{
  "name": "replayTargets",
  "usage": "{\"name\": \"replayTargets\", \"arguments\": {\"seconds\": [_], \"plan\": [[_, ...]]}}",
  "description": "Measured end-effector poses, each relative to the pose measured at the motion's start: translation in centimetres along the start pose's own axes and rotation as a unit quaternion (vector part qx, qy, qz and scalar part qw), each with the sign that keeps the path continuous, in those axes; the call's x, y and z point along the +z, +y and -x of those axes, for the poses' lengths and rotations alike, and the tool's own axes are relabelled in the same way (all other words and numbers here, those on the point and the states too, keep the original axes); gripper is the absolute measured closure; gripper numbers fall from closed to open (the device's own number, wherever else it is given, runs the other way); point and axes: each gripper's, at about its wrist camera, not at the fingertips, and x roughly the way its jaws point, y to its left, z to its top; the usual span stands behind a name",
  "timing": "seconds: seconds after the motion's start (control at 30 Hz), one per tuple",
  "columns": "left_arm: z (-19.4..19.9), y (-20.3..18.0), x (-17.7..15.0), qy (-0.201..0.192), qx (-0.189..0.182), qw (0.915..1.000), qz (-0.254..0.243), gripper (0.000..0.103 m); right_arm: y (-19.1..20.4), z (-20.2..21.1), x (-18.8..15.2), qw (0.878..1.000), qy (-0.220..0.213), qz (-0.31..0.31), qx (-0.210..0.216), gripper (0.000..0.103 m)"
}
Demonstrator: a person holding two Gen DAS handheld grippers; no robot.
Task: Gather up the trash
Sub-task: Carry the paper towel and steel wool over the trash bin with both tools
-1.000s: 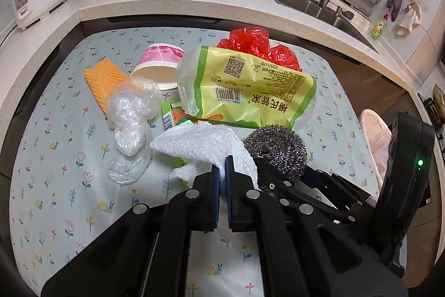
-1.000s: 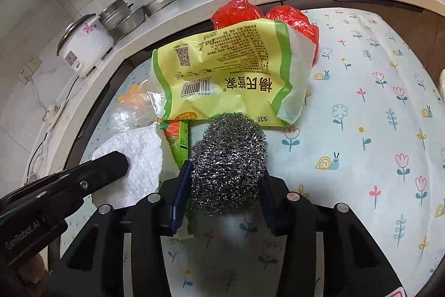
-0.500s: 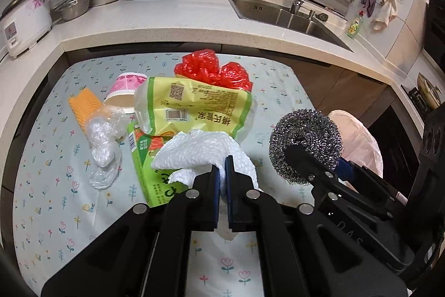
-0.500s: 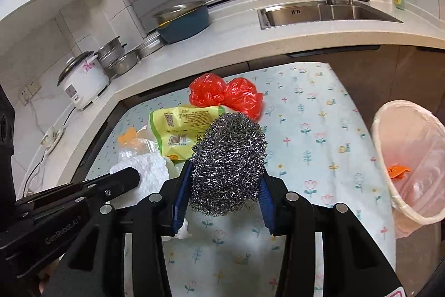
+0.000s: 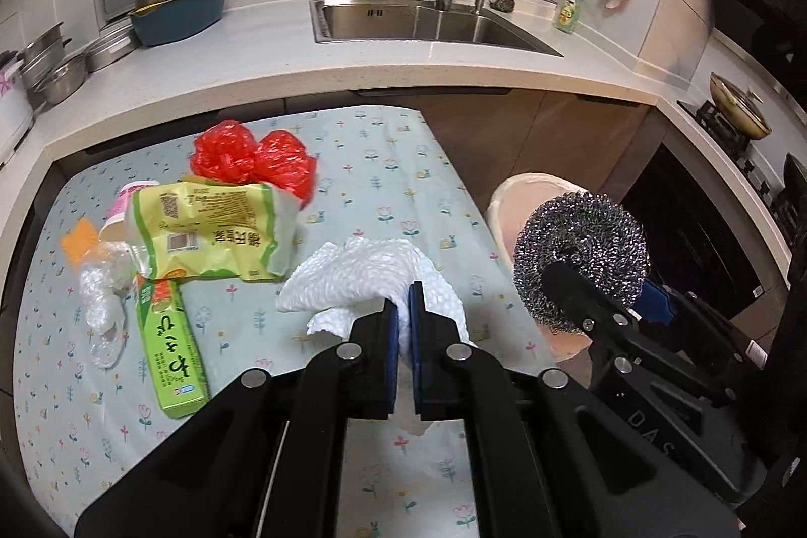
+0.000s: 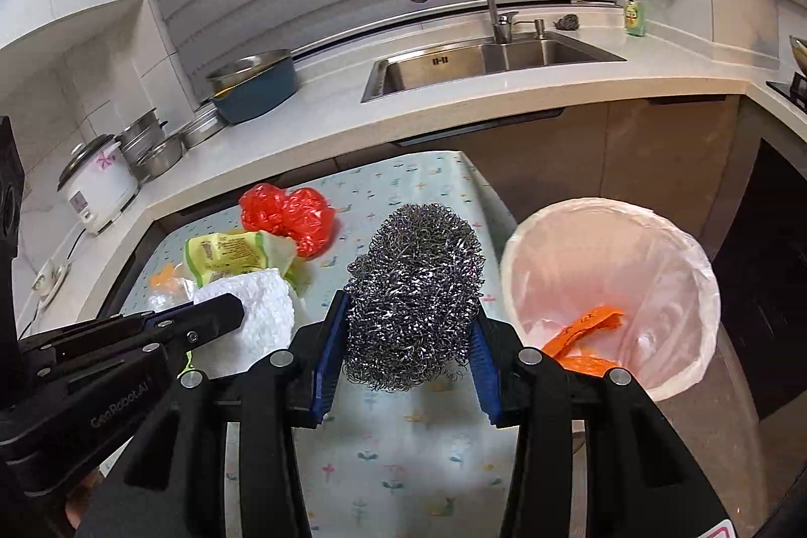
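My left gripper [image 5: 402, 323] is shut on a crumpled white paper towel [image 5: 363, 276] and holds it above the table's right part. My right gripper [image 6: 406, 341] is shut on a steel wool scourer [image 6: 413, 293], lifted near the table's right edge; the scourer also shows in the left wrist view [image 5: 580, 263]. A bin lined with a pale pink bag [image 6: 610, 286] stands just right of the table, with orange scraps [image 6: 585, 331] inside. On the table lie a yellow-green snack bag [image 5: 212, 230], a red plastic bag [image 5: 252, 157] and a green box [image 5: 169, 346].
A floral cloth covers the table [image 5: 383, 185]. Clear plastic wrap [image 5: 101, 291], a pink paper cup [image 5: 118, 210] and an orange sponge [image 5: 78, 238] lie at its left. The counter behind holds a sink [image 5: 423, 23], a blue basin [image 5: 176, 8] and pots [image 5: 55, 69].
Both grippers have lifted off the table with their loads and swung right toward the bin. The bin has come into full view in the right wrist view.
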Motion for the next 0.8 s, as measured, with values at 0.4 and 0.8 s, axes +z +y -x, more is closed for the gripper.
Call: {"name": "replayTargets", "arguments": {"seconds": [0.4,0.8], "plan": [[-4.4,-9.7,2.3,0.015,-0.073,0.9943,-0.077,0.099,-10.8,2.4,-0.2,0.994,-0.021,-0.066,-0.084,0.061],[-8.6,-15.1,4.3,0.035,-0.120,0.9875,-0.096,0.080,-16.0,2.0,-0.4,0.988,-0.016,-0.097,-0.121,0.060]]}}
